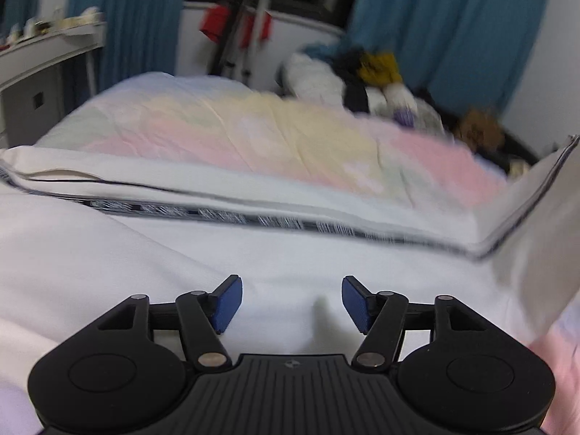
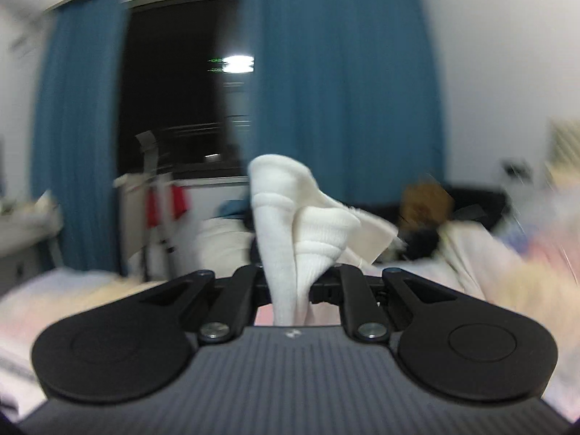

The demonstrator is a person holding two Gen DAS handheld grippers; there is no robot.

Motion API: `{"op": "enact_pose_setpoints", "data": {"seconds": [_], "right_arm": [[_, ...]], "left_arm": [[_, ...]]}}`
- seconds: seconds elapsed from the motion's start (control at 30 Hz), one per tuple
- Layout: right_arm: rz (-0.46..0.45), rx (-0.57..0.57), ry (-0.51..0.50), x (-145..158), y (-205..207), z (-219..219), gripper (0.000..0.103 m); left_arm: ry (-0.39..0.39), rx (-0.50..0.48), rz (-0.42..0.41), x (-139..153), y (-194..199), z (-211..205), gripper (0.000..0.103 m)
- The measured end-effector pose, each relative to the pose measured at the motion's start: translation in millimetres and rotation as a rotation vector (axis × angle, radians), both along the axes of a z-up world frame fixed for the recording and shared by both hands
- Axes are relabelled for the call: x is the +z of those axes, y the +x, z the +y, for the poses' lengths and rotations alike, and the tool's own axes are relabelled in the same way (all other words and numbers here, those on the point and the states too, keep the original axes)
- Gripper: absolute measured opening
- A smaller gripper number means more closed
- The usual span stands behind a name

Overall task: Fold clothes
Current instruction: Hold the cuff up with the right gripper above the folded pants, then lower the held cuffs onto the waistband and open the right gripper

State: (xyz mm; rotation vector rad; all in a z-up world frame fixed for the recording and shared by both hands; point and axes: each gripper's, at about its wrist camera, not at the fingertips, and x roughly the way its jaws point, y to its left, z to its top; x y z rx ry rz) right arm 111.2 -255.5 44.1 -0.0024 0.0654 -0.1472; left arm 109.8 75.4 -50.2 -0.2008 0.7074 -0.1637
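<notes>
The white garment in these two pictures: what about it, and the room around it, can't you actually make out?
- White garment, left wrist view: its kind; the frame edges cut it off.
- Cream cloth, right wrist view: the right gripper is shut on it, but it bunches over the jaws and hides their tips.
- Pile of clothes, left wrist view: single items, lost to motion blur.
- Brown object, right wrist view: blurred beyond naming.

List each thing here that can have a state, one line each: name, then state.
left gripper: open, nothing between the blue pads, over the white garment.
right gripper: shut on a bunched cream fabric edge.
white garment: spread on the bed, its right side lifted.
cream fabric edge: raised, crumpled.
curtains: drawn apart.
</notes>
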Motion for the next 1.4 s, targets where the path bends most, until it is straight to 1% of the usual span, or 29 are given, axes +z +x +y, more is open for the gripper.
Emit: {"op": "enact_pose_setpoints", "data": {"seconds": [0.03, 0.07, 0.17, 0.27, 0.33, 0.43, 0.47, 0.53, 0.63, 0.67, 0.73, 0.77, 0.83, 0.87, 0.93, 1.03, 1.1, 1.17, 1.27, 1.3, 1.4], "right_arm": [[0.0, 0.039, -0.047, 1.1, -2.1, 22.1, 0.012], [0.008, 0.085, -0.086, -1.0, -4.2, 44.7, 0.012], [0.071, 0.22, -0.168, -18.1, -8.7, 106.2, 0.012], [0.194, 0.356, -0.292, -57.7, -15.4, 160.3, 0.012], [0.303, 0.443, -0.367, -90.6, -18.2, 187.9, 0.012], [0.432, 0.482, -0.454, -133.9, -21.1, 211.0, 0.012], [0.462, 0.491, -0.468, -143.8, -22.0, 215.9, 0.012], [0.448, 0.49, -0.429, -137.8, -21.8, 210.6, 0.012], [0.408, 0.473, -0.36, -125.7, -25.2, 207.9, 0.012], [0.388, 0.464, -0.346, -122.4, -27.4, 208.8, 0.012], [0.331, 0.441, -0.352, -118.5, -34.1, 214.9, 0.012], [0.318, 0.438, -0.321, -114.1, -34.6, 215.0, 0.012], [0.326, 0.455, -0.249, -110.1, -31.4, 214.6, 0.013], [0.325, 0.466, -0.249, -110.8, -32.0, 218.3, 0.013], [0.321, 0.492, -0.282, -117.8, -35.9, 227.2, 0.013], [0.353, 0.549, -0.291, -139.2, -29.9, 233.3, 0.013], [0.335, 0.559, -0.307, -145.0, -29.3, 233.1, 0.013], [0.286, 0.543, -0.274, -133.5, -33.9, 232.8, 0.013], [0.211, 0.559, -0.245, -116.8, -40.7, 233.1, 0.013], [0.213, 0.579, -0.238, -116.1, -41.0, 234.9, 0.013], [0.284, 0.623, -0.275, -130.6, -39.8, 248.0, 0.013]], "left_arm": [[-0.024, 0.033, -0.016, 4.9, -2.3, 6.7, 0.071], [-0.067, 0.053, -0.03, 8.6, -4.9, 15.4, 0.073], [-0.197, 0.104, -0.063, 18.2, -11.6, 41.4, 0.074], [-0.327, 0.132, -0.066, 20.9, -14.4, 66.1, 0.078], [-0.389, 0.131, -0.042, 17.4, -11.6, 75.9, 0.079], [-0.446, 0.111, 0.017, 7.5, -3.8, 79.9, 0.079], [-0.456, 0.102, 0.033, 4.1, -1.5, 79.1, 0.079], [-0.452, 0.097, 0.043, 0.4, 1.8, 76.5, 0.079], [-0.438, 0.097, 0.029, -0.8, 3.8, 74.0, 0.079], [-0.438, 0.1, 0.025, -1.1, 4.3, 74.1, 0.079], [-0.444, 0.106, 0.019, -1.0, 4.3, 74.5, 0.079], [-0.447, 0.109, 0.015, -0.8, 3.5, 74.1, 0.079], [-0.452, 0.11, 0.001, 0.5, 3.2, 73.4, 0.079], [-0.453, 0.111, -0.009, 1.3, 2.9, 73.5, 0.079], [-0.458, 0.111, -0.029, 2.5, 2.3, 73.7, 0.079], [-0.449, 0.121, -0.046, 1.6, 3.5, 71.1, 0.079], [-0.411, 0.146, -0.058, 1.3, 3.3, 69.4, 0.079], [-0.373, 0.171, -0.069, 1.1, 3.1, 67.7, 0.079], [-0.373, 0.175, -0.08, 1.6, -0.5, 67.8, 0.079], [-0.366, 0.18, -0.086, 1.7, -1.6, 67.5, 0.079], [-0.341, 0.206, -0.096, -0.7, -2.9, 67.0, 0.079]]}}
